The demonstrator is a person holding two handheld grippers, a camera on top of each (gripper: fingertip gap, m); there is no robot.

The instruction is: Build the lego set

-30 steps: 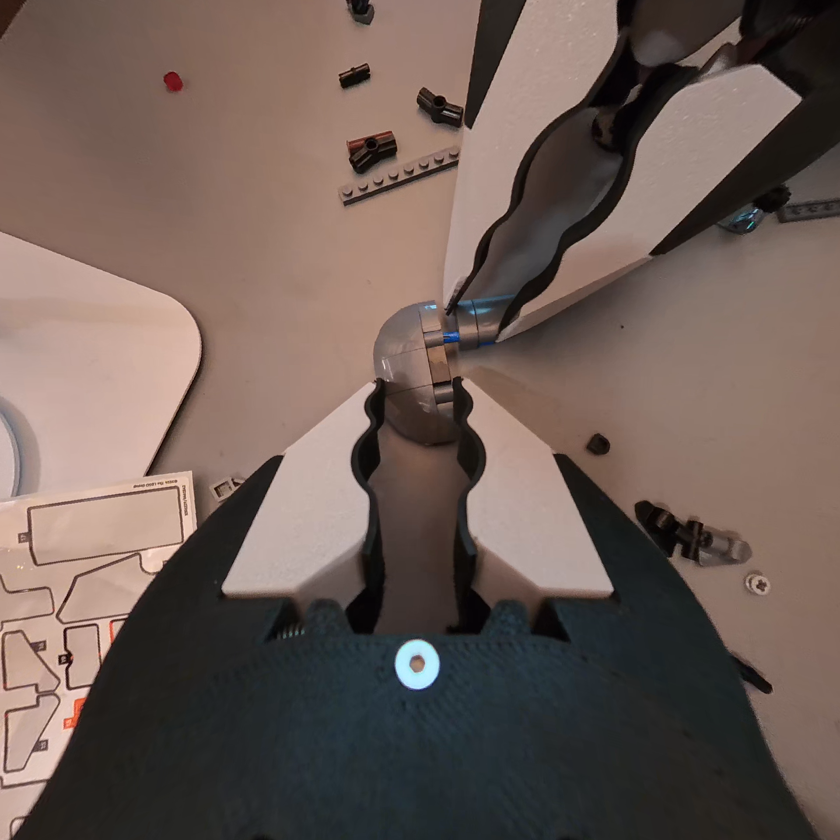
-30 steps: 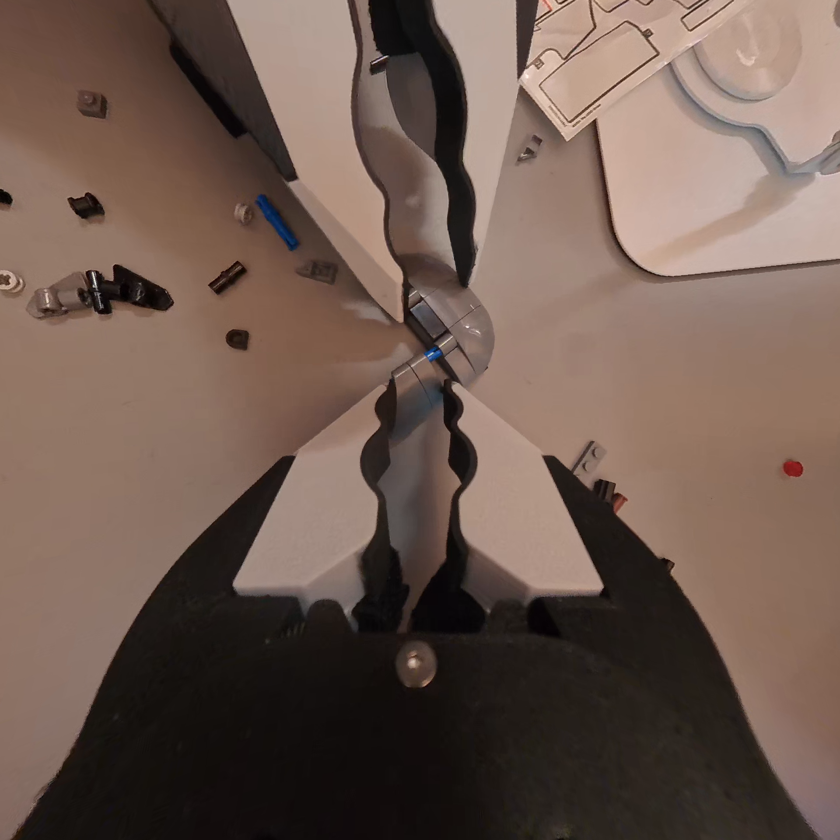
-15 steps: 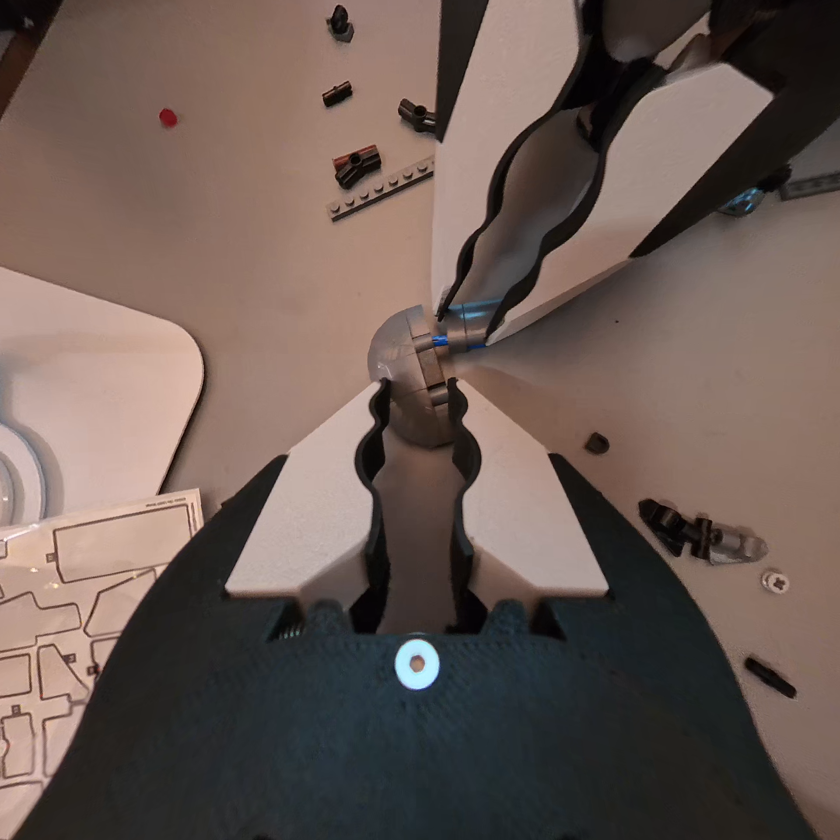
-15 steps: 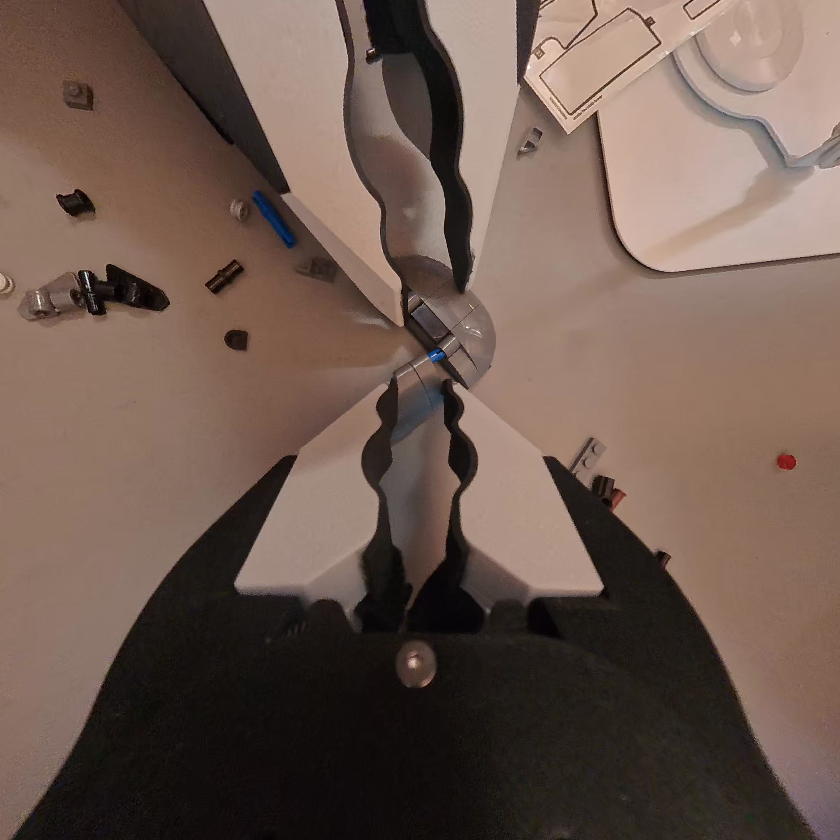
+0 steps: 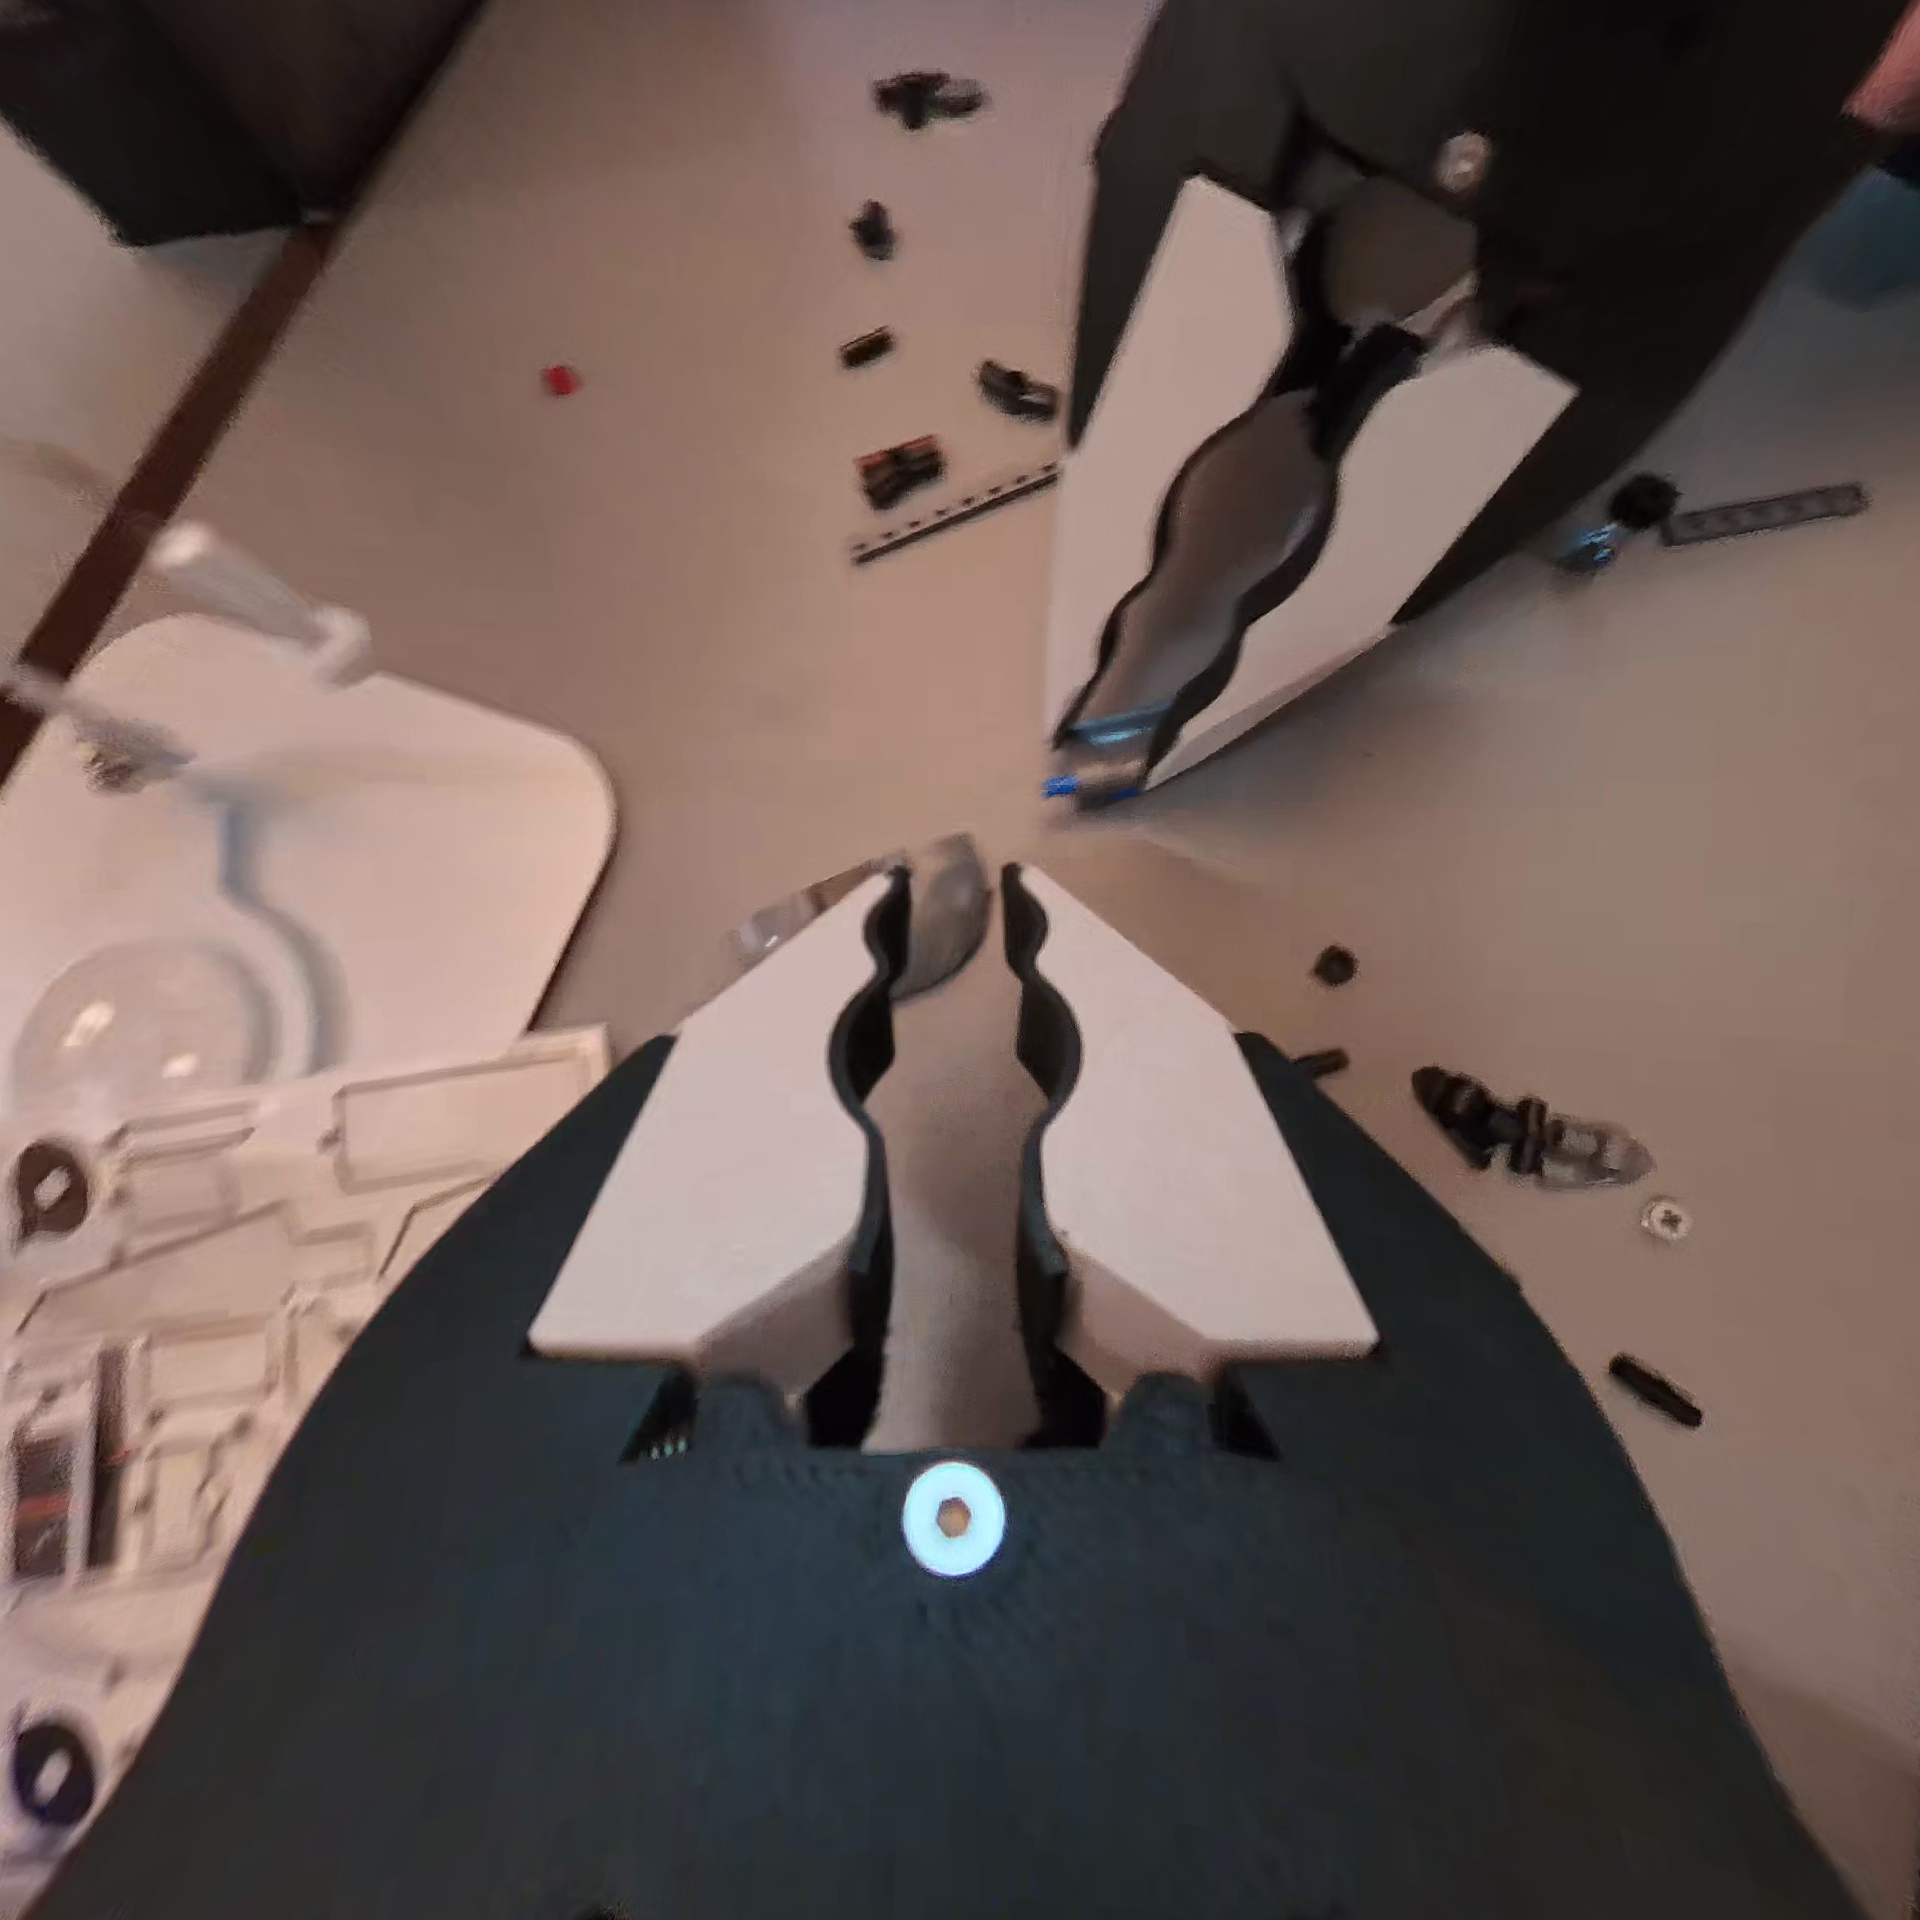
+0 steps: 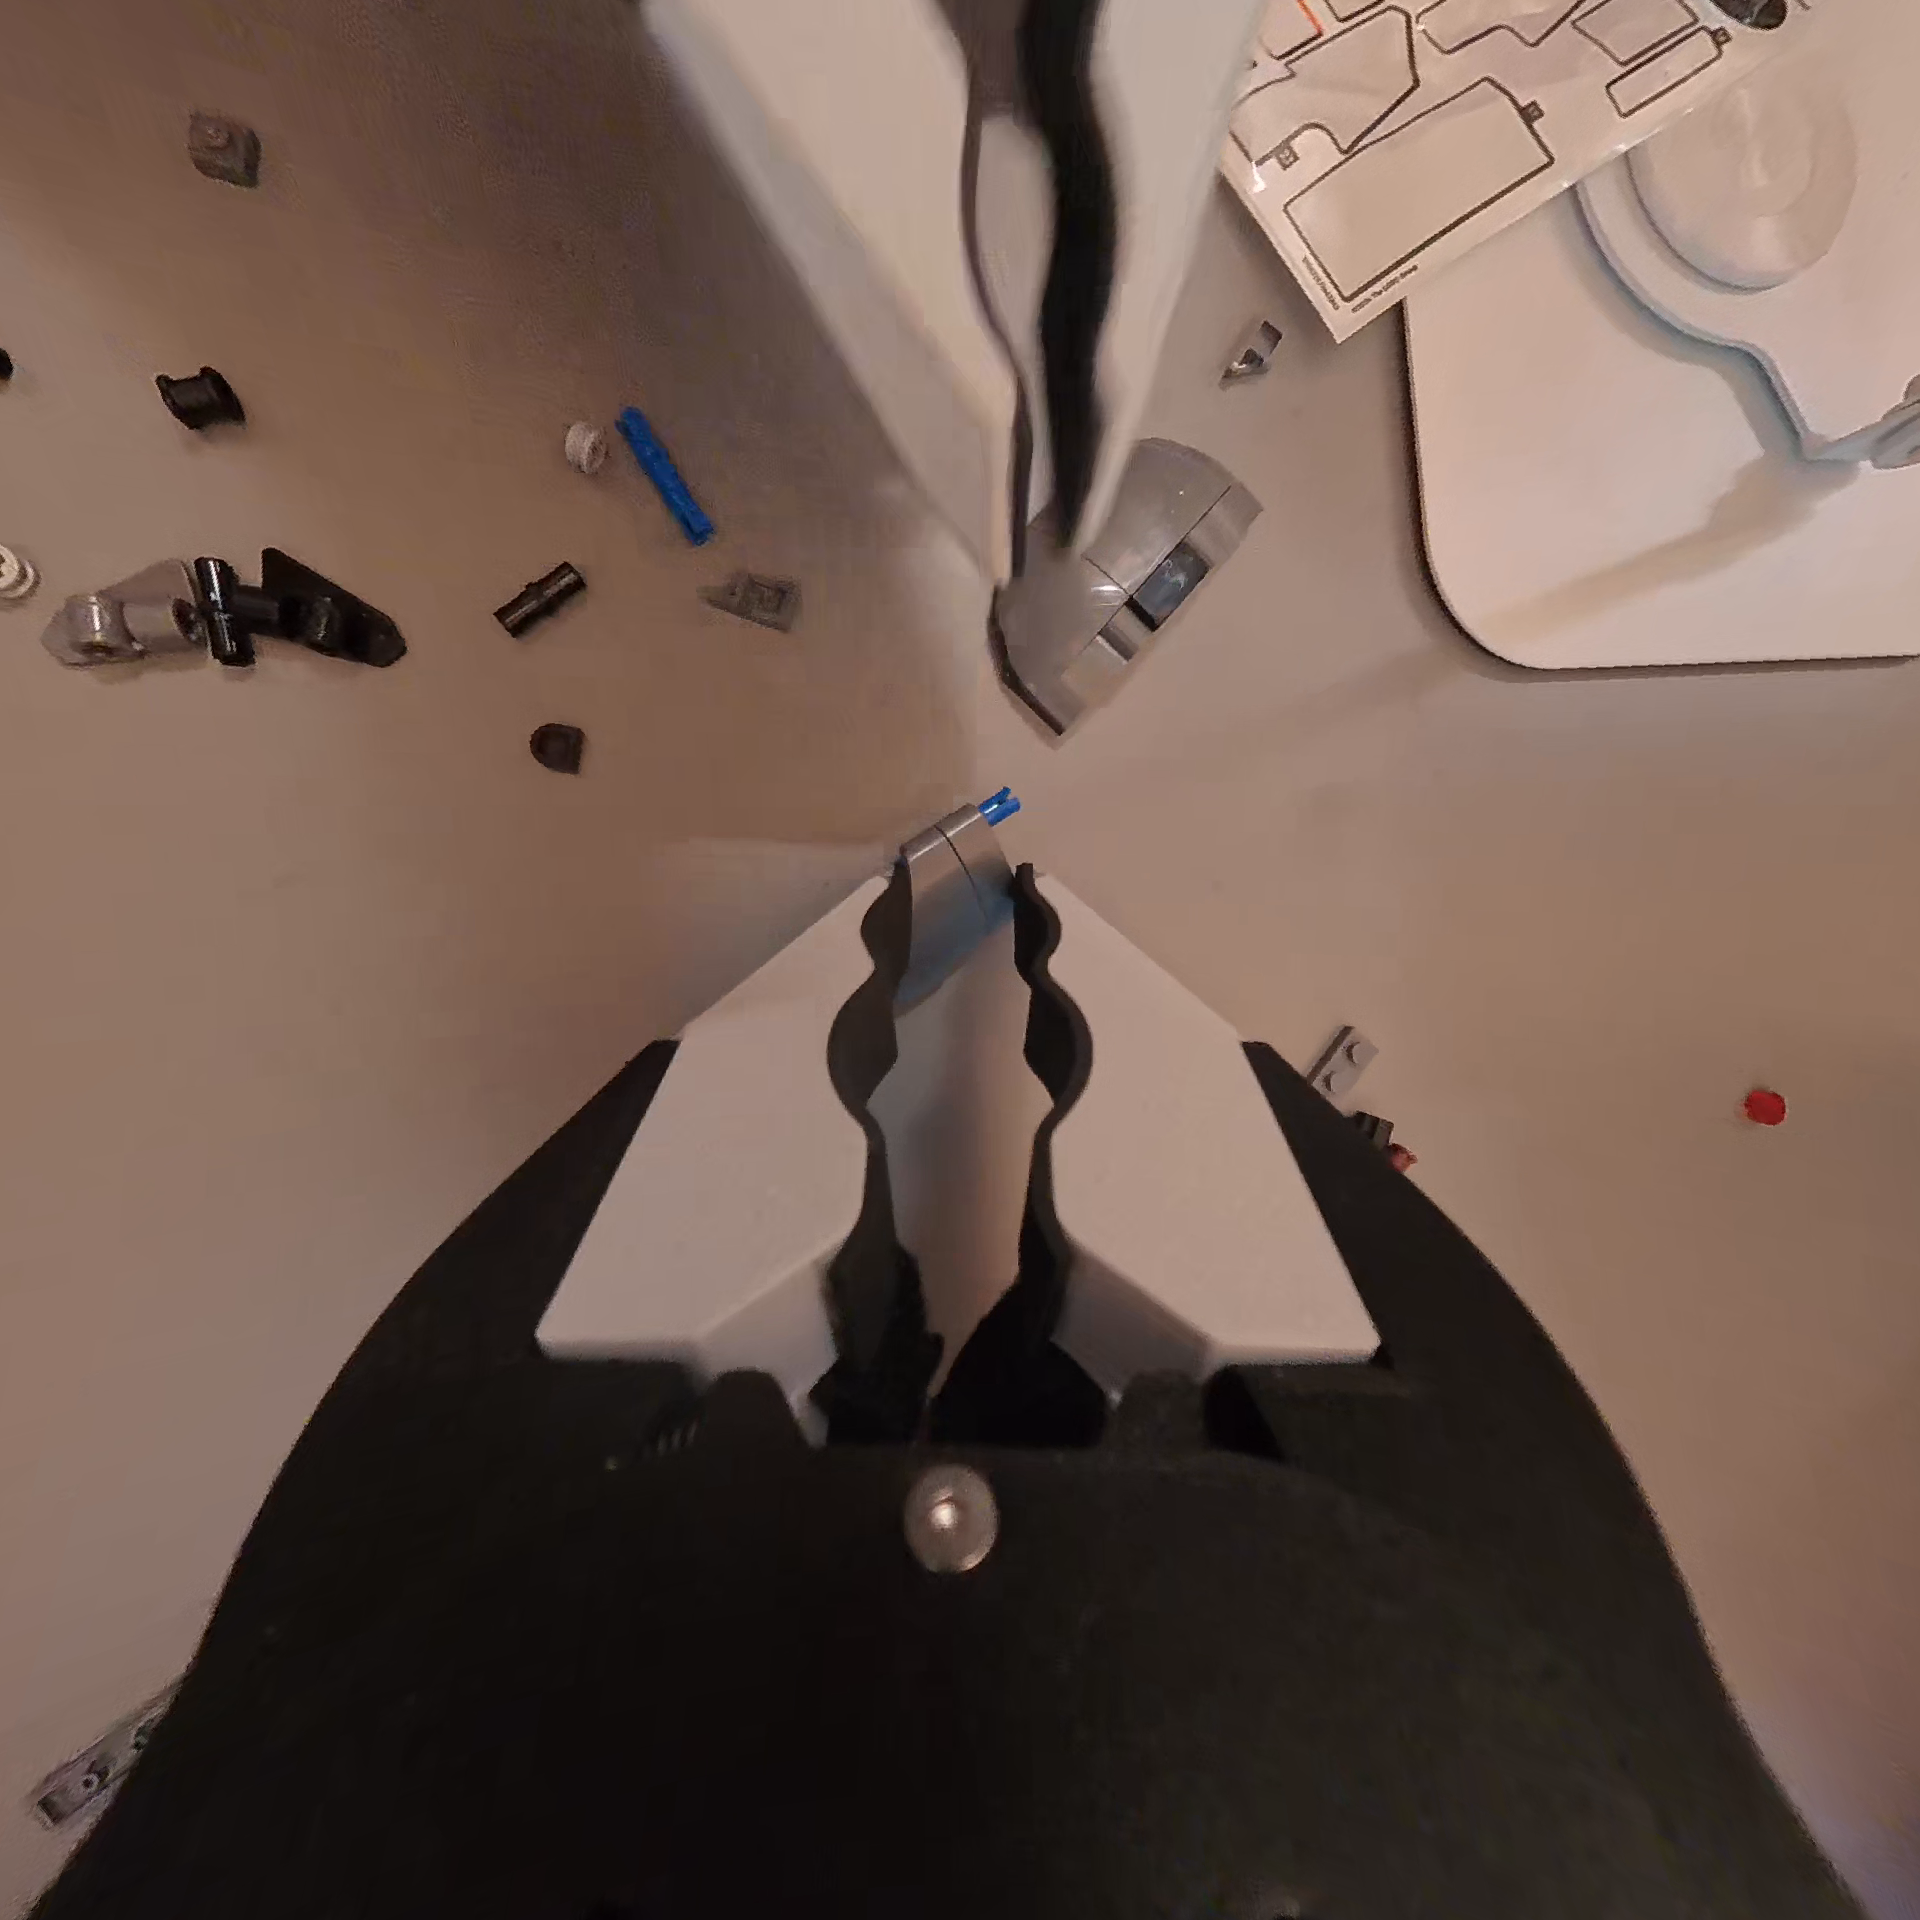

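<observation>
Currently two gripped pieces sit apart, so the step in hand looks like joining them. The right gripper [image 6: 956, 883] has its fingers closed on a small grey cylinder [image 6: 951, 868] with a blue pin [image 6: 1000, 804] poking out at 1 o'clock. The left gripper [image 5: 951, 883] has its fingers closed on a grey dome piece [image 6: 1132, 582], which hangs at 12 o'clock above the pin, over the desk [image 6: 1351, 883]. Likely next, the pin must line up with the dome's flat dark-centred face and push in squarely. Loose black parts lie around 9 o'clock
</observation>
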